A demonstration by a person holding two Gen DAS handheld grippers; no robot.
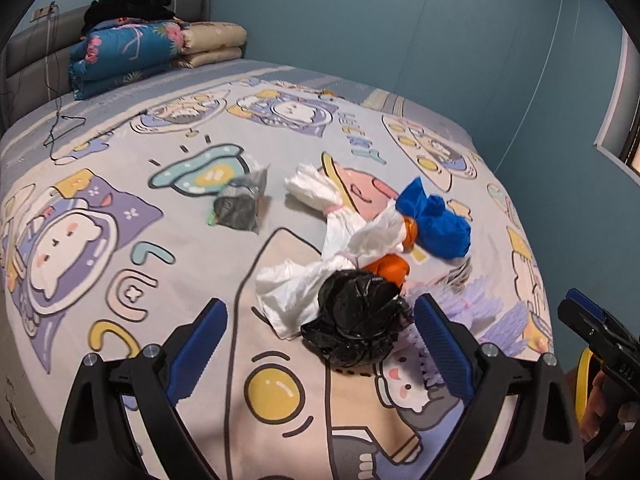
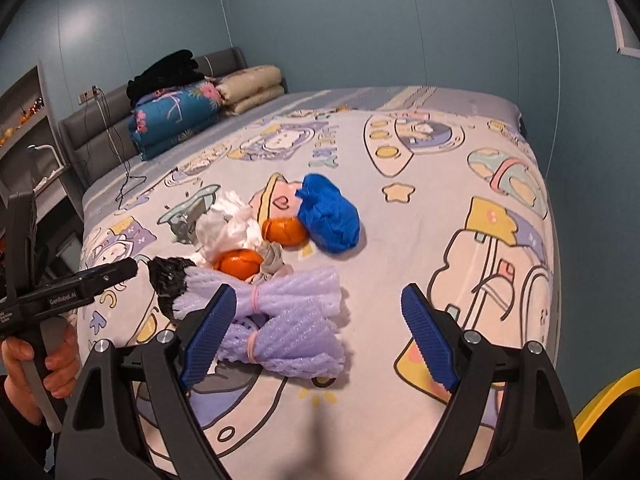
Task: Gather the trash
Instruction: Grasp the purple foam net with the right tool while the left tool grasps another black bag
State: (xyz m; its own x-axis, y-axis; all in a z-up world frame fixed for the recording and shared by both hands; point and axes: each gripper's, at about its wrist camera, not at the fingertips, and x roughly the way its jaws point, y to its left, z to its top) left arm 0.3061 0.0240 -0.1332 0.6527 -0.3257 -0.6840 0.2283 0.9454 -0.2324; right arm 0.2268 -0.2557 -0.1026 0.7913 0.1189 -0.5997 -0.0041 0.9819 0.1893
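A: What lies on the cartoon-print bed sheet (image 1: 120, 208)?

B: A crumpled black plastic bag (image 1: 358, 320) nearest, white tissue wads (image 1: 296, 292) left of it, two orange peels (image 2: 240, 262), a blue crumpled bag (image 2: 332, 212) farther right, a grey foil wrapper (image 1: 240, 204) far left. Lilac foam nets (image 2: 288, 320) lie near right. Folded quilts (image 1: 124, 56) sit at the far headboard.

A: And the grippers?

B: The left gripper (image 1: 320, 344) is spread wide around the black bag, holding nothing. The right gripper (image 2: 316, 336) gapes empty, its left finger over the foam nets.

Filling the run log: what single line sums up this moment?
left gripper open, nearing black bag | right gripper open over foam nets | nothing held
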